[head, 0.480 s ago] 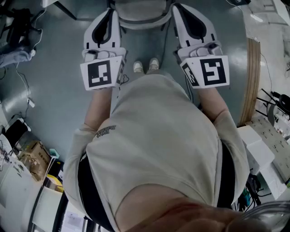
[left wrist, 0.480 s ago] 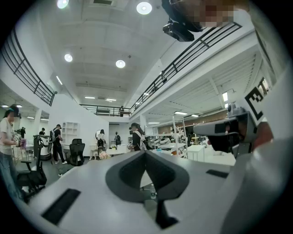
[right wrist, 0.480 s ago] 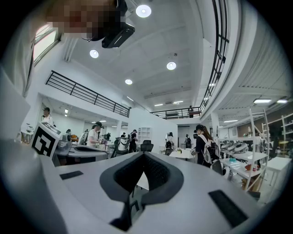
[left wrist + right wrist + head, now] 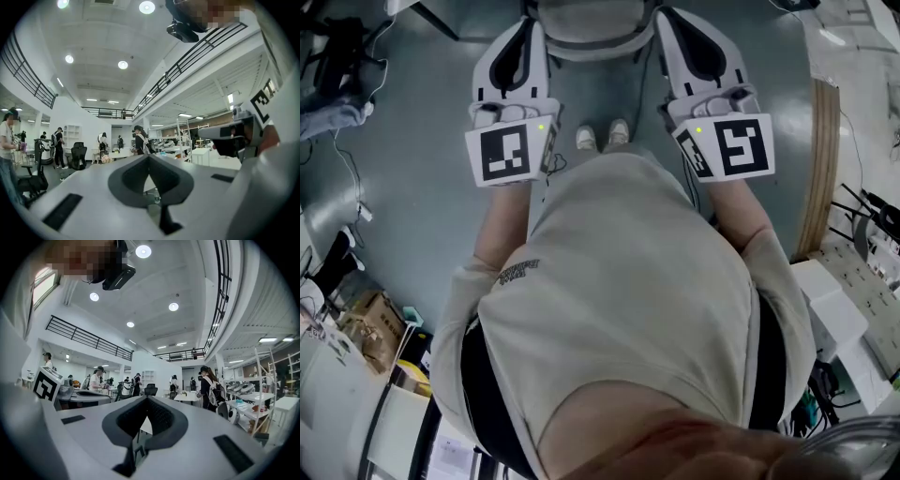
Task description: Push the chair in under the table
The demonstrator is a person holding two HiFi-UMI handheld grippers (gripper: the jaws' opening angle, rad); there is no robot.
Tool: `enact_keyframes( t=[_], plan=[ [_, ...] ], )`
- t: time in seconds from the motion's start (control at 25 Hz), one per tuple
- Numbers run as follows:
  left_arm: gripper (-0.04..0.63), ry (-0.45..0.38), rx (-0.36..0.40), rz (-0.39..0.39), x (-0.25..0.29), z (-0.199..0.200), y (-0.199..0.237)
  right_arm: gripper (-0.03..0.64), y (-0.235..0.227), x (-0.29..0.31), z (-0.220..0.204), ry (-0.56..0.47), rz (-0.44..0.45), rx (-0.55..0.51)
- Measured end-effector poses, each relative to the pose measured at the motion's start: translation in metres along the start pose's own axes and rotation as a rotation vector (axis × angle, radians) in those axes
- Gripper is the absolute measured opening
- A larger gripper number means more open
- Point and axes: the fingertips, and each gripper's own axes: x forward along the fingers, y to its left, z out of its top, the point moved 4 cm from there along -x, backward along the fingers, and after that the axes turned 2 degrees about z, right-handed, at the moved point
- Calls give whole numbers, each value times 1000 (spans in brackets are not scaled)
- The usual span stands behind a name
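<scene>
Green light noted on each marker cube, left (image 4: 542,127) and right (image 4: 698,129); neither was lit half a second ago. No other change recorded: arms, body and chair are placed as before.

- Left hand-held gripper (image 4: 530,26): held level, pointed ahead. Jaws are seen fully together in its own view (image 4: 149,157), with nothing between them.
- Right hand-held gripper (image 4: 667,21): likewise level, jaws shut and empty (image 4: 146,399).
- Chair (image 4: 586,23): pale grey, cut off by the top edge of the head view, straight ahead of the shoes (image 4: 602,138) on the grey floor (image 4: 412,216). It lies between the two gripper tips as framed. Contact cannot be confirmed, since no chair is made out ahead of the jaws in either gripper view.
- Wood-edged tabletop (image 4: 822,169) noted at the right, well apart from the chair. Whether it is the table meant cannot be told.

Judgement: the lights are taken as a status signal on the grippers, not as progress. The push is judged not yet begun, with the chair unmoved. Shut jaws are judged suited to pushing; the tips would first need to be set against the chair.
</scene>
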Motion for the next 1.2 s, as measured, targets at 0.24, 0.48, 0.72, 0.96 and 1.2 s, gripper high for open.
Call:
enact_keyframes(
  t=[0.24, 0.48, 0.72, 0.96, 1.2],
  plan=[
    [9, 25, -2, -1, 8, -4, -6, 8, -9, -2, -6, 20, 12, 18],
    [9, 80, 0, -8, 20, -12, -20, 8, -28, -1, -18, 41, 26, 53],
    [9, 109, 3, 10, 29, -22, -30, 8, -41, 4, -28, 48, 54, 51],
    [9, 171, -5, 40, 38, -34, -21, 8, -43, 20, -40, 86, 82, 26],
    [9, 236, -18, 52, 58, -53, -1, 9, -47, 50, -54, 122, 87, 28]
  ],
)
